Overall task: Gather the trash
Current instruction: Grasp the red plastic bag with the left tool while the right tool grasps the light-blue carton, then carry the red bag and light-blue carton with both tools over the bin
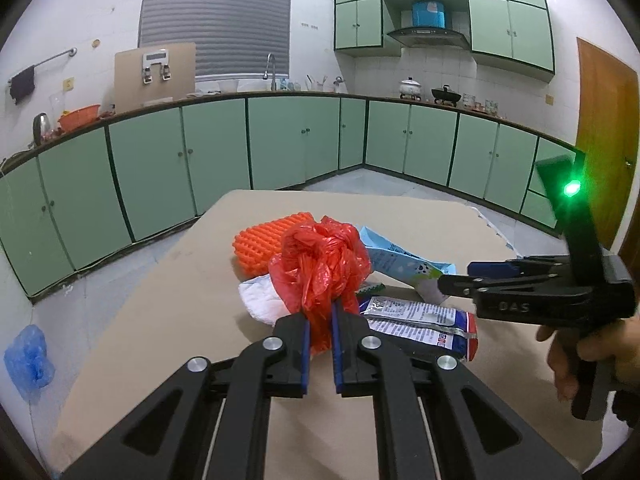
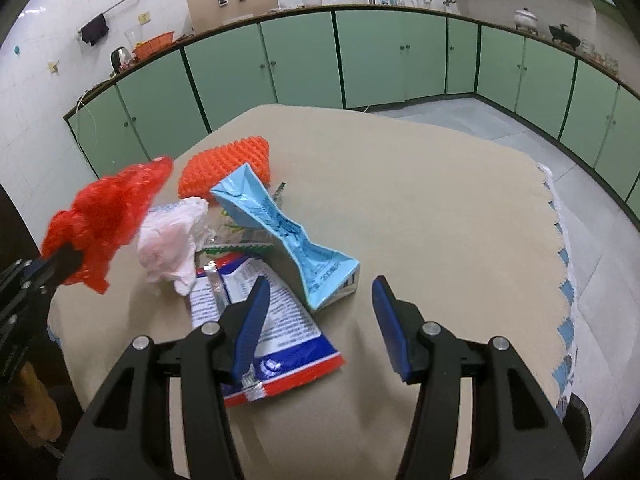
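Note:
My left gripper (image 1: 320, 312) is shut on a crumpled red plastic bag (image 1: 320, 264) and holds it above the table; the bag also shows in the right wrist view (image 2: 104, 216). My right gripper (image 2: 320, 292) is open and empty, hovering over a white, blue and red wrapper (image 2: 276, 332) and close to a crushed light-blue carton (image 2: 284, 232). A crumpled white tissue (image 2: 168, 240) and an orange foam net (image 2: 228, 164) lie beside them. In the left wrist view the right gripper (image 1: 452, 280) is at the right, near the carton (image 1: 400, 260).
The trash lies on a beige table (image 2: 420, 208) with a lace-edged cloth at its right side (image 2: 564, 264). Green kitchen cabinets (image 1: 280, 140) line the walls behind. A blue bag (image 1: 28, 360) lies on the floor at the left.

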### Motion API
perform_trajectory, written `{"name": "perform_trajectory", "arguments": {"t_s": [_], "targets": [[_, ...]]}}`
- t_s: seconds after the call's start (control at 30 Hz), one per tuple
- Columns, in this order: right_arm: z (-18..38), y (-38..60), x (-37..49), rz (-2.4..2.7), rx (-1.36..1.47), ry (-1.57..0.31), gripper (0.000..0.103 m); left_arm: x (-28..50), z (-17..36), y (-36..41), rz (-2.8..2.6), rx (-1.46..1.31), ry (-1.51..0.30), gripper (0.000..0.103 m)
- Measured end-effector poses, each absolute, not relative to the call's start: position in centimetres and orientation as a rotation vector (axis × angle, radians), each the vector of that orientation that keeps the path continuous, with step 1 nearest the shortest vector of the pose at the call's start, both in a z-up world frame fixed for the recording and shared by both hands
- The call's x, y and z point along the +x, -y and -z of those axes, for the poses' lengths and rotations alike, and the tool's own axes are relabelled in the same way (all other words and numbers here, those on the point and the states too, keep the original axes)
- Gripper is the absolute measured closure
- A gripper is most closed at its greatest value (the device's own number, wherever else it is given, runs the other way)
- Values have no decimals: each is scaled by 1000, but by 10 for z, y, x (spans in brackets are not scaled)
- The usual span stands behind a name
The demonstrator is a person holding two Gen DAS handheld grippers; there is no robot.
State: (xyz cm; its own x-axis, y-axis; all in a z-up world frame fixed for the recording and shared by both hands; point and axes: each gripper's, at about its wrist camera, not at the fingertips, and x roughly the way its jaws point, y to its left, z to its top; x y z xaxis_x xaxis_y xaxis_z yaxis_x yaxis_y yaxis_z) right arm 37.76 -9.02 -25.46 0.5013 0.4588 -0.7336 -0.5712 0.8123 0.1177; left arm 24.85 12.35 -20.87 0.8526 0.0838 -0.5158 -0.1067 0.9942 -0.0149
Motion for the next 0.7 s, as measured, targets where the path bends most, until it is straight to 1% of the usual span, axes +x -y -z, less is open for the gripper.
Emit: {"name": "perform_trajectory", "arguments": {"t_s": [0.33, 0.57, 0.6, 0.63, 0.67, 0.7], "targets": [[269, 83, 393, -645, -169, -839, 52, 263, 224, -125, -99, -19, -557, 94], [274, 85, 400, -650, -166, -845, 52, 275, 223, -128, -98, -9, -550, 95], [274, 84, 400, -655, -167, -847, 55, 276, 224, -127, -96, -6, -550, 94], [276, 83, 402, -666, -170, -855, 68, 276, 225, -127, -94, -4, -551, 94], [276, 82, 403, -674, -173, -862, 72, 277, 225, -127, -94, -4, -552, 95], [275, 83, 401, -677, -169, -857, 73, 278, 227, -127, -96, -4, -556, 95]]}}
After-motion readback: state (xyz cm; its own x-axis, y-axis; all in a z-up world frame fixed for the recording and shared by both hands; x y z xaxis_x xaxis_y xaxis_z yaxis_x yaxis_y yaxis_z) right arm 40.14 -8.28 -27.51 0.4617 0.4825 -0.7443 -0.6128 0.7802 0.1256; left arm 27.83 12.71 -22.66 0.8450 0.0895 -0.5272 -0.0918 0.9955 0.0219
